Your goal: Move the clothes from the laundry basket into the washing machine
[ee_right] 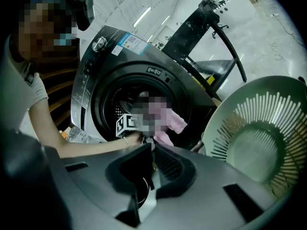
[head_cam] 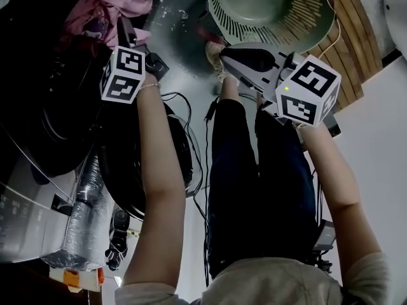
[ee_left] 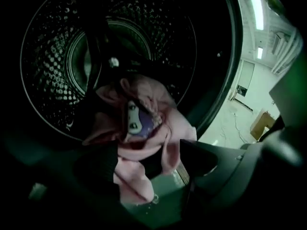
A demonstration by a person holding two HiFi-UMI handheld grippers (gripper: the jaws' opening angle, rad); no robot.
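A pink garment (head_cam: 109,8) with a purple print lies in the mouth of the washing machine (ee_right: 111,51), partly draped over the door rim; the left gripper view shows the pink garment (ee_left: 144,128) in front of the perforated drum (ee_left: 57,56). My left gripper (head_cam: 130,34) is at that opening with its jaws spread wide. The cloth hangs between them in the left gripper (ee_left: 144,150), and neither pad presses it. My right gripper (head_cam: 224,56) hovers by the pale green laundry basket (head_cam: 267,5), jaws shut with nothing in them. I see no clothes in the basket (ee_right: 259,143).
A silver foil hose (head_cam: 82,215) and black cables (head_cam: 191,145) lie on the floor beside the machine. The person's dark trouser legs (head_cam: 254,170) stand between both arms. A black metal frame (ee_right: 201,23) rises behind the machine. A cardboard box (ee_left: 261,123) sits far off.
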